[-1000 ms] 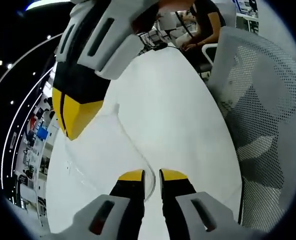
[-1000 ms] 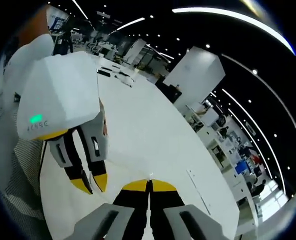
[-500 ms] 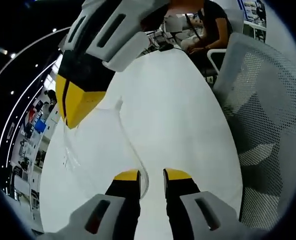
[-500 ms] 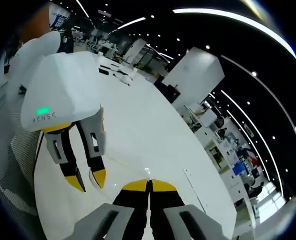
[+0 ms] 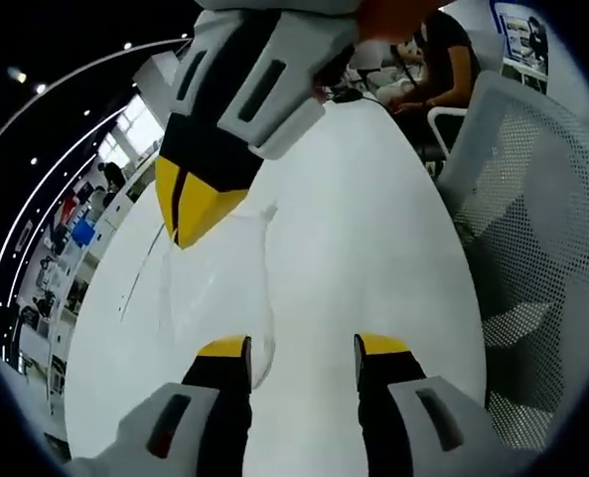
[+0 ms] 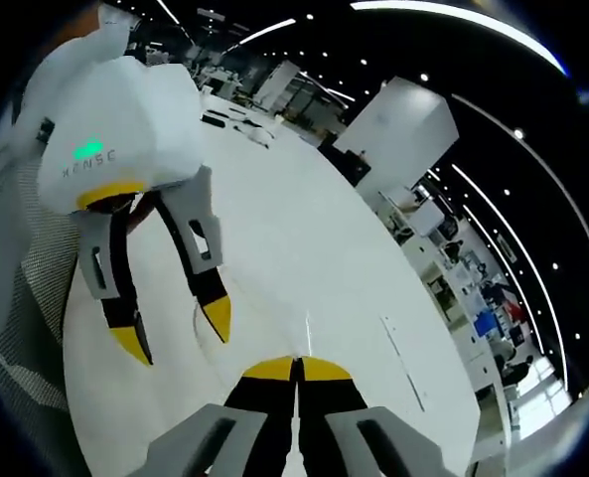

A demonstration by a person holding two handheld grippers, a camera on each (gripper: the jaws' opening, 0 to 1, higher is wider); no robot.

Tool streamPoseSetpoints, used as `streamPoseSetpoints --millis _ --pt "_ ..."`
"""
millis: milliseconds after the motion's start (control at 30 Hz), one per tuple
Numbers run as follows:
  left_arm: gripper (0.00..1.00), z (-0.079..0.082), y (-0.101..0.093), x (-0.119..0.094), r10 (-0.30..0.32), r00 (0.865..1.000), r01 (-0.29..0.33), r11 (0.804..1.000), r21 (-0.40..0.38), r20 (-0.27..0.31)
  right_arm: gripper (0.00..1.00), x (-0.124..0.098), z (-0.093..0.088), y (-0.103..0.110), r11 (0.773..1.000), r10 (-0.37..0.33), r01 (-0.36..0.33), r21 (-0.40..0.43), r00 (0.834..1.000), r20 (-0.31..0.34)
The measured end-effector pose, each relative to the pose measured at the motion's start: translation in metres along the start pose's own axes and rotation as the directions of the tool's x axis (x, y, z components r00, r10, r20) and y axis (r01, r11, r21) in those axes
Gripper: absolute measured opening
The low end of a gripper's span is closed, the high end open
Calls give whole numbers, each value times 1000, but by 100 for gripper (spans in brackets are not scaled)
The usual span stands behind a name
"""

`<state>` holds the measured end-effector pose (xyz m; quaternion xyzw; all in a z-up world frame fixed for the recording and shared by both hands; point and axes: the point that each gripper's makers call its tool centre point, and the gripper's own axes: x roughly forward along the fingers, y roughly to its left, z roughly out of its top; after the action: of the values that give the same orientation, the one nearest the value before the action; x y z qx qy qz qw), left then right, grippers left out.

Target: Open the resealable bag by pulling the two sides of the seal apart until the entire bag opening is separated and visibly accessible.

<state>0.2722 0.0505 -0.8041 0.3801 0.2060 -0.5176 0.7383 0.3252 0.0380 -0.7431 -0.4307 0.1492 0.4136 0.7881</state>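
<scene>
My left claw (image 5: 301, 348) is spread wide w/ nothing in it. The clear bag (image 5: 215, 288) hangs just beside its left jaw, above the white bench (image 5: 373, 248). Right claw (image 6: 297, 368) is clenched on the bag's top edge. Bag looks thin, limp, slippery; I'd pinch just under the seal. Long axis runs between the claws, I think; mouth direction unclear.

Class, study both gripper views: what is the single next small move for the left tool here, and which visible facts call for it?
Probably close the left tool back onto the near lip of the clear bag. Its jaws stand wide apart, with the bag's edge beside the left jaw rather than between them, while the right tool is shut on the other lip. Without a second grip, pulling likely won't part the seal.
</scene>
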Motion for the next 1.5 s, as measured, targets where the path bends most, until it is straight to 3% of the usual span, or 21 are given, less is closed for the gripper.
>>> streamPoseSetpoints --millis 400,867,1333,1500 --pt "39 -8 -3 -7 1 999 1 997 -81 35 0 10 -26 8 999 30 -31 -15 999 -35" --pt "39 -34 4 -25 35 999 -33 987 -160 10 0 25 -41 -4 992 37 -43 -119 998 -52" --pt "38 -45 -7 -31 29 1000 -30 983 -184 -7 0 52 -56 3 995 91 -98 -31 980 -174" --pt "38 -44 -5 -32 34 999 -35 981 -188 -7 0 56 -56 1 995 102 -99 27 979 -176"
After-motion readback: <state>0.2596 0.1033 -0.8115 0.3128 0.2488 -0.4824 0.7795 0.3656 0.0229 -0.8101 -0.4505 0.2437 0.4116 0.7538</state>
